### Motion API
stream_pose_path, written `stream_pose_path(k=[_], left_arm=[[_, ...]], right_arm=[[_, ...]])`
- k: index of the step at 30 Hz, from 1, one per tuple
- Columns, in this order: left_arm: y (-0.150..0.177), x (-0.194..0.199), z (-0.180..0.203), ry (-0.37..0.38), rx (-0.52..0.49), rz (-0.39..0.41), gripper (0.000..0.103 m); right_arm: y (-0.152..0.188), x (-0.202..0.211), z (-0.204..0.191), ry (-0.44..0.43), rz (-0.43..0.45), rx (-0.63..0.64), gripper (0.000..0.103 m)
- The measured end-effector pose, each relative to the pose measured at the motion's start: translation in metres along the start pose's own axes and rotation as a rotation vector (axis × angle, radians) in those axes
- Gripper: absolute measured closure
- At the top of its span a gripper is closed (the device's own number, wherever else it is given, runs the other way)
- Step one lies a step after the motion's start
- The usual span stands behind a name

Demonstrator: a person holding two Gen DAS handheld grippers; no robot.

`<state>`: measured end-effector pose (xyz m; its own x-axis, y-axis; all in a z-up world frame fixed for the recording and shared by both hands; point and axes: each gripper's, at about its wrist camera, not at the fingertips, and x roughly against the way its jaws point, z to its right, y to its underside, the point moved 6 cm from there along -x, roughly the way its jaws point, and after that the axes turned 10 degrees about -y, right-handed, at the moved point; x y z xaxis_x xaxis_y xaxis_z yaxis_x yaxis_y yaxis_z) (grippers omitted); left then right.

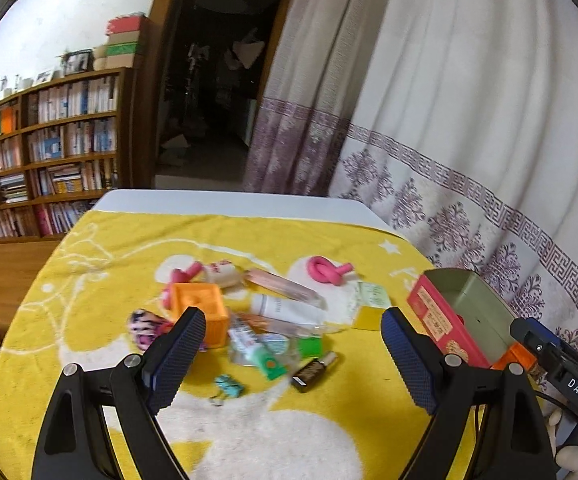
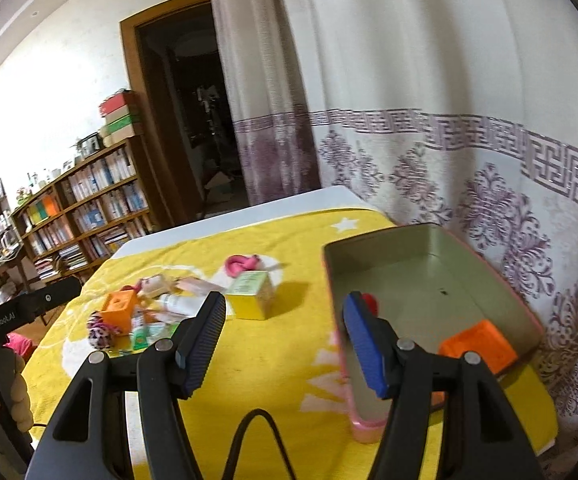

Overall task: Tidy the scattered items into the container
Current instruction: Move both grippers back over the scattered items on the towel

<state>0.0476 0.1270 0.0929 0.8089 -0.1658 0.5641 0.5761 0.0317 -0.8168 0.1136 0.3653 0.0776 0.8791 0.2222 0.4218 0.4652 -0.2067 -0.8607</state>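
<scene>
A table draped in a yellow towel (image 1: 89, 280) fills the middle of the room, with a bookcase (image 1: 49, 140) and a patterned curtain (image 2: 449, 120) behind it. The biggest thing on it is the pink-sided tin container (image 2: 429, 280), sitting at the right edge near the curtain; an orange block (image 2: 477, 344) already lies in its near corner, the rest of its floor bare. The scattered items sit heaped in the centre of the towel, well apart from the tin: an orange cube (image 1: 199, 308), a yellow-green carton (image 2: 251, 294) standing a little nearer the tin, a white tube (image 1: 285, 310), a knotted pink foam piece (image 1: 325, 270), a small dark bottle (image 1: 313, 372) and a tiny teal clip (image 1: 229, 388). The left gripper (image 1: 293, 356) hangs over the heap with its jaws spread wide and nothing between them. The right gripper (image 2: 285, 344) hovers at the tin's near rim, jaws partly apart and empty. I'd guess everything here is light; the cube and carton look stiff and square, best pinched across flat opposite faces, while the tube and bottle look slick and apt to roll, so a hold across the middle seems safest.
</scene>
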Motion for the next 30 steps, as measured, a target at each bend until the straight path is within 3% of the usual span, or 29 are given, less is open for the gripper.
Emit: stream_pose_path(k=[13,30], left_arm=[[0.000,0.025,-0.057,-0.123,0.065,0.031,0.012],[0.039,-0.055,-0.090,-0.237,0.079,-0.153,0.012]], right_arm=[[0.013,-0.027,-0.039,-0.173,-0.103,0.024,0.037],[0.056,-0.098,-0.073,-0.267,-0.314,0.072,0.036]])
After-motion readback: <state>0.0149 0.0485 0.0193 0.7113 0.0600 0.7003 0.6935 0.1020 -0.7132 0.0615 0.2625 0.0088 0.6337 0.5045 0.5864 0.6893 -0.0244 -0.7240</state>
